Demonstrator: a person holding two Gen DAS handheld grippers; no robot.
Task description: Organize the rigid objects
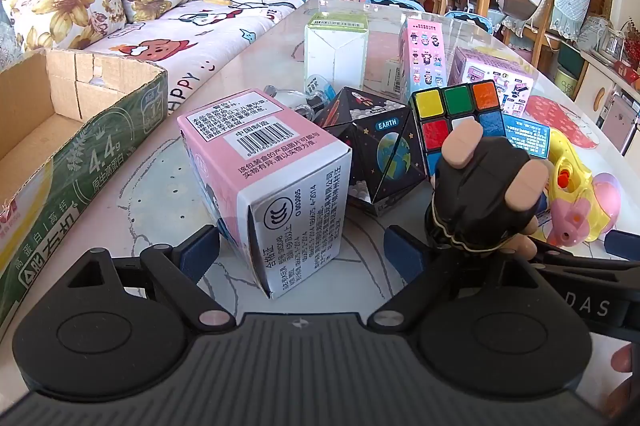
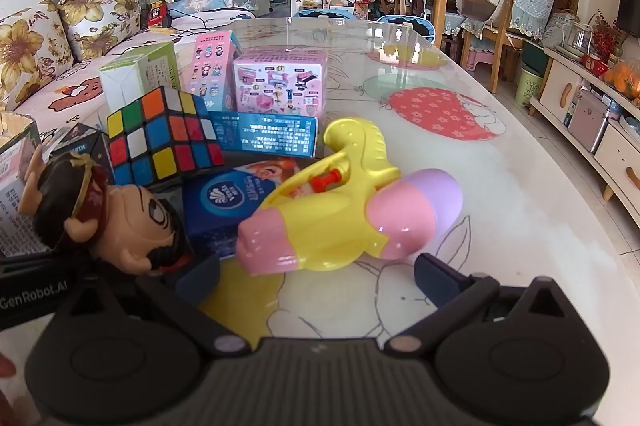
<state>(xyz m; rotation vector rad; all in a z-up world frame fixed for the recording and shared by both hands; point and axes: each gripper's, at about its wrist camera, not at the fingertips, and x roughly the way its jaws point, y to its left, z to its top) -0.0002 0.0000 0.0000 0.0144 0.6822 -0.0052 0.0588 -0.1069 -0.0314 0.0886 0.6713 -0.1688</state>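
My left gripper (image 1: 302,246) is open; a pink-and-white toy box (image 1: 276,182) lies between its fingers. A dark-haired figurine (image 1: 486,190) lies just right of it, also in the right wrist view (image 2: 116,222). My right gripper (image 2: 318,274) is open, with a yellow-and-pink water gun (image 2: 348,210) lying just ahead between the fingers. A Rubik's cube (image 1: 460,118) (image 2: 164,138) and a black space-print box (image 1: 380,150) sit behind.
An open cardboard carton (image 1: 72,130) stands at the table's left edge. Pink boxes (image 2: 280,82), a white-green box (image 1: 336,46) and blue boxes (image 2: 264,134) crowd the middle. A sofa (image 1: 120,6) runs along the left. The glass table (image 2: 500,186) extends right.
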